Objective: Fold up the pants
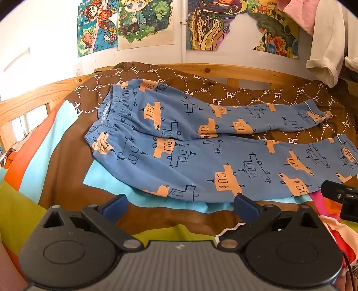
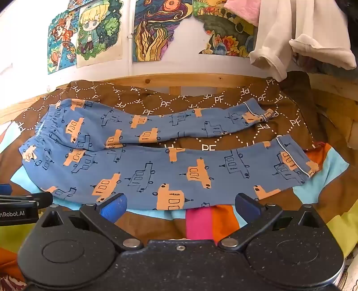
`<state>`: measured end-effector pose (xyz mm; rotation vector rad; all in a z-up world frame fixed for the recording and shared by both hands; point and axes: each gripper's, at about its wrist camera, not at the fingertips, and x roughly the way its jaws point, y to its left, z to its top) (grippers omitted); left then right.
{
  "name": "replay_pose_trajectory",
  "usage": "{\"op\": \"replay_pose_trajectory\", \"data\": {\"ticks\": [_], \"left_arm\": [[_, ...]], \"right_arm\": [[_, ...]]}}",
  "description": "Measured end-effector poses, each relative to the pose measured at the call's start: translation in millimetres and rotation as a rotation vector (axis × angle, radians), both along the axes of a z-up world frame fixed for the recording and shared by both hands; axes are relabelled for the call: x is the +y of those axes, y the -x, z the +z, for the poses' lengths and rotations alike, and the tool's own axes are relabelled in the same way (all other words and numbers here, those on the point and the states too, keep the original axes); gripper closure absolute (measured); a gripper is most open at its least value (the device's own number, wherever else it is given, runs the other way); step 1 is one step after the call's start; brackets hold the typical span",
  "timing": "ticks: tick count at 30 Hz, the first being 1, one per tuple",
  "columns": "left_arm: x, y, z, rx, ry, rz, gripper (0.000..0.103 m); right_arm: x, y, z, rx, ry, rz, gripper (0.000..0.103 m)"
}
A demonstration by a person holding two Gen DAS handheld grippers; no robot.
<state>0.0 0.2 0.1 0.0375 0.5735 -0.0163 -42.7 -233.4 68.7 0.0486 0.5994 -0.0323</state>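
Blue pants lie flat on a brown bed cover, and both grippers wait open at the near edge.

The brown cover (image 1: 235, 89) carries white "PF" letters and lies on a bed with a pale wooden frame (image 1: 223, 69); under it, at the near side, a sheet (image 2: 201, 221) in many colours shows stripes of light blue, pink, orange and green. On the white wall behind hang colourful drawings (image 1: 145, 20), and pale clothes (image 2: 290, 40) hang at the upper right. The pants (image 1: 201, 161), blue with orange cars, are spread sideways, waistband at the left, the two legs going to the right and a little apart. The left gripper (image 1: 181, 207) is low before the near leg, its jaws wide apart and holding nothing. The right gripper (image 2: 181, 204) is just beside it, in the same pose, jaws also wide apart and empty, fingertips near the hem of the near leg.
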Motion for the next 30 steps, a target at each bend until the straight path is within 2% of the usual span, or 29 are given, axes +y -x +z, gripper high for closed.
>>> {"op": "replay_pose_trajectory", "data": {"ticks": [30], "left_arm": [[-0.1, 0.1, 0.0, -0.002, -0.005, 0.000, 0.000]], "right_arm": [[0.2, -3.5, -3.3, 0.012, -0.008, -0.002, 0.001]]}}
